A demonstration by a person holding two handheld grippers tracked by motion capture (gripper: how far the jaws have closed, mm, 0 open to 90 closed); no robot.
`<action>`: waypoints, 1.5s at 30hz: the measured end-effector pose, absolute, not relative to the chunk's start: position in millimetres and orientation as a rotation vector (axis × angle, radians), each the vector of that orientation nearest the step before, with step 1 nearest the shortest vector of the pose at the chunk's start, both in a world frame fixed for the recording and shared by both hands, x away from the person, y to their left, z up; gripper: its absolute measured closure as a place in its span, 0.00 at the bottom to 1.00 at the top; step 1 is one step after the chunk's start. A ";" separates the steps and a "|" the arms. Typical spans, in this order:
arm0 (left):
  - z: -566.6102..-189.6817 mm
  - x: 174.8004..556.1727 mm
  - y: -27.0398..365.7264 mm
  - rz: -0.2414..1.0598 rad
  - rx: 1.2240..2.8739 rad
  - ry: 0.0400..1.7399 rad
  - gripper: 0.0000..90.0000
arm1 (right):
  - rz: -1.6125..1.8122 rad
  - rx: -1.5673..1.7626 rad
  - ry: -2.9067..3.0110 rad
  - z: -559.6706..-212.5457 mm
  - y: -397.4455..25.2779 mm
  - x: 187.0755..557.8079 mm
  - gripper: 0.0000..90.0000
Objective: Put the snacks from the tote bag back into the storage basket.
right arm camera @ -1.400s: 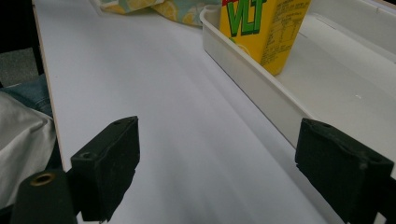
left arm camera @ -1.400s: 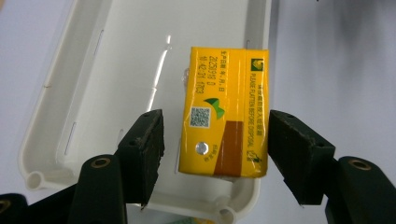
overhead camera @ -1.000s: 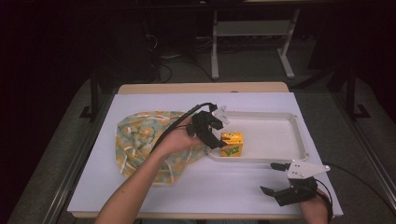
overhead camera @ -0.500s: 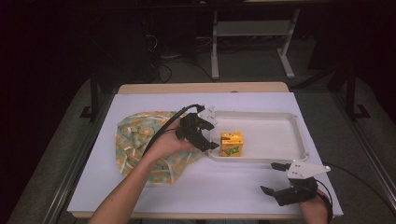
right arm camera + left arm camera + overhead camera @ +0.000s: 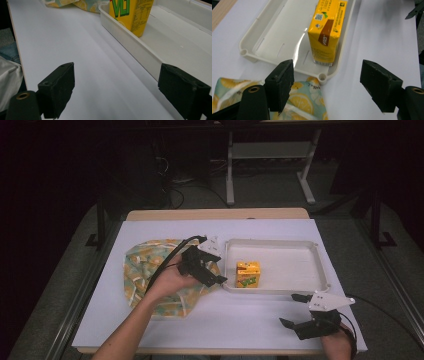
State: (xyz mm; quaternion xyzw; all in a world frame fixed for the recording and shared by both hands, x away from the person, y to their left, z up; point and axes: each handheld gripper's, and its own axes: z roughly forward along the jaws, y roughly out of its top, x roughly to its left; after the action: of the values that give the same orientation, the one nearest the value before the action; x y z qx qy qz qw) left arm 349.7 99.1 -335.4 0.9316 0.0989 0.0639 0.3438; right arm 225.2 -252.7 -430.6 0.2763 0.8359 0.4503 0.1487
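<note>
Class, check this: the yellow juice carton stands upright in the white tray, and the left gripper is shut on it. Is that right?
Not quite. The juice carton does stand upright in the white tray, but the left gripper is open. The left gripper view shows its jaws spread wide, short of the carton and holding nothing.

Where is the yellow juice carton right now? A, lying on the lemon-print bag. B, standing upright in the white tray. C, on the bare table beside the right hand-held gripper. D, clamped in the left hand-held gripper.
B: the carton stands upright in the near left corner of the tray, and the left hand-held gripper is open, short of it.
</note>
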 end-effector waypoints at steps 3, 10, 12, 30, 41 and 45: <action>-337.7 346.8 105.4 0.168 2.420 0.267 0.30 | 1.294 0.801 2.397 -430.7 -253.8 225.6 0.15; -341.7 340.3 119.7 0.166 2.382 0.317 0.29 | 1.302 0.817 2.381 -430.2 -255.3 225.2 0.15; -343.7 338.1 123.2 0.167 2.383 0.331 0.29 | 1.304 0.821 2.380 -430.2 -255.8 225.4 0.15; -354.5 315.6 146.0 0.173 2.351 0.367 0.26 | 1.304 0.847 2.369 -430.7 -258.2 226.0 0.15; -362.7 300.4 162.4 0.197 2.312 0.399 0.25 | 1.308 0.854 2.359 -430.2 -259.8 226.0 0.15; -366.6 294.8 169.2 0.196 2.294 0.412 0.25 | 1.307 0.856 2.359 -430.3 -260.1 225.9 0.15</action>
State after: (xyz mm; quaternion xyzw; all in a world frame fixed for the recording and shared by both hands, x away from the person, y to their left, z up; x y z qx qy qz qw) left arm 294.8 169.2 -366.6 0.9029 0.1622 0.0771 0.3905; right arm 225.9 -260.1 -430.3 0.2988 0.8236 0.4563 0.1554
